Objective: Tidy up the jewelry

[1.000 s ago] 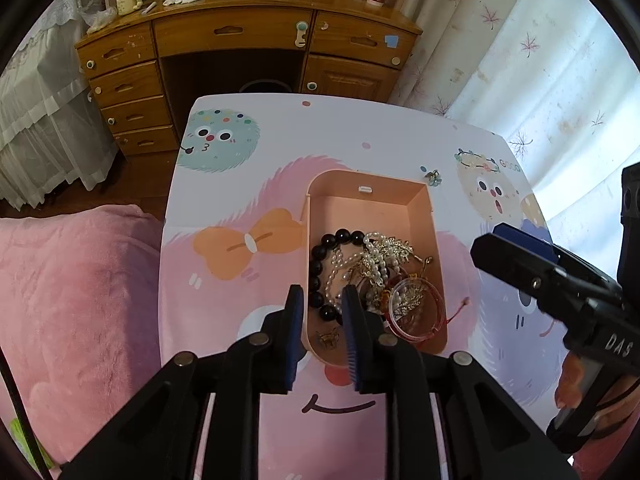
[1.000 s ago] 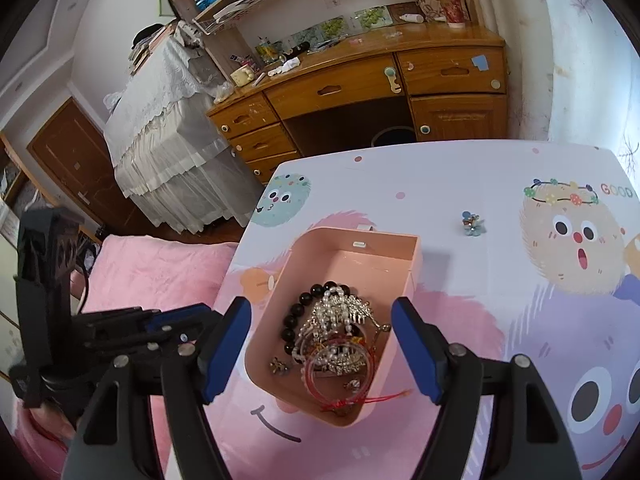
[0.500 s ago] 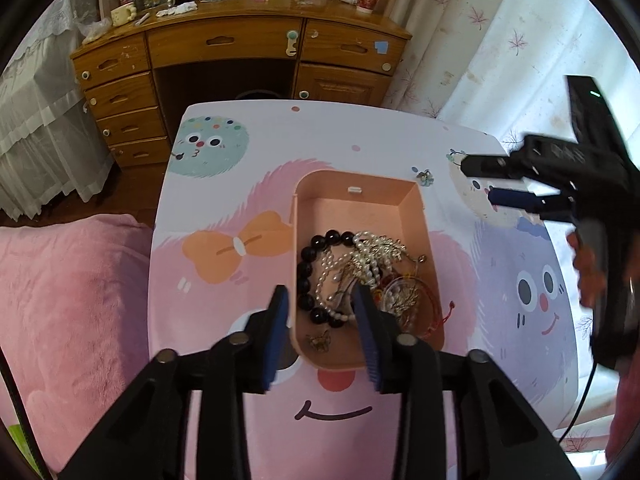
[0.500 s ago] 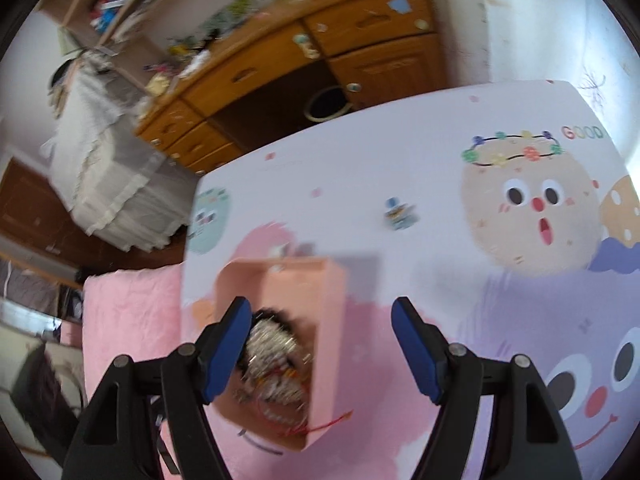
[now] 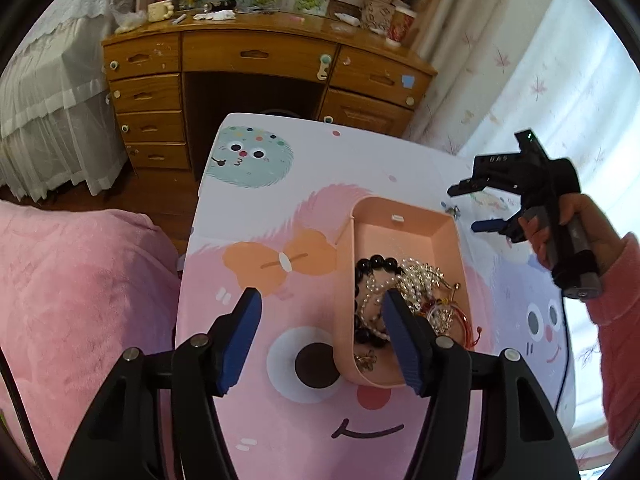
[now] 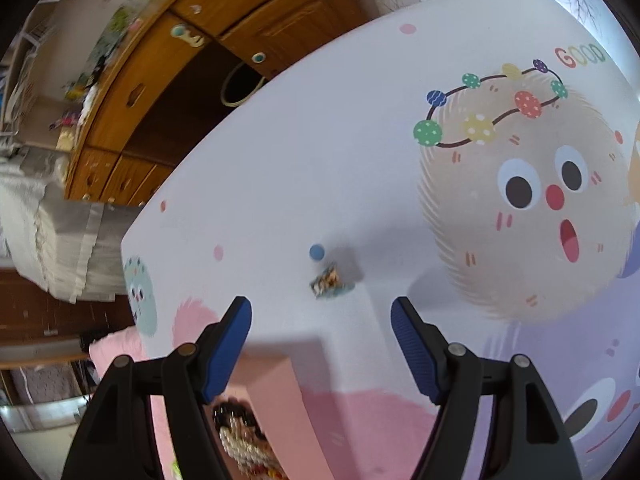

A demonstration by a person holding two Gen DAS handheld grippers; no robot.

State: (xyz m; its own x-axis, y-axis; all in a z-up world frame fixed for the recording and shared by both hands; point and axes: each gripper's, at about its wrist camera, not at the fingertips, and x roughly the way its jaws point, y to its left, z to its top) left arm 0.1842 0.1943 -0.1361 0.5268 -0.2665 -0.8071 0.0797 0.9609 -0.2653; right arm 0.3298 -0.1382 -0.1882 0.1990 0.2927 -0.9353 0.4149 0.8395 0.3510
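Observation:
A pink tray (image 5: 444, 236) on the cartoon-print table holds a heap of jewelry: a black bead bracelet (image 5: 378, 265), pearl strands (image 5: 420, 276) and a red bangle (image 5: 454, 316). My left gripper (image 5: 322, 320) is open and empty, straddling the tray's near left wall. A small loose jewelry piece (image 6: 328, 280) lies on the table beyond the tray; it also shows in the left wrist view (image 5: 452, 210). My right gripper (image 6: 322, 320) is open and empty, hovering just short of that piece; it shows in the left wrist view (image 5: 466, 208) too.
A wooden desk (image 5: 256, 68) with drawers stands beyond the table's far edge. A pink blanket (image 5: 80, 300) lies to the left of the table. Curtains (image 5: 540, 80) hang at the right. The tray's corner (image 6: 272, 380) sits below my right gripper.
My left gripper has opened wide and shifted left over the tray's wall. My right gripper has swung away from the tray toward the small loose piece on the far side.

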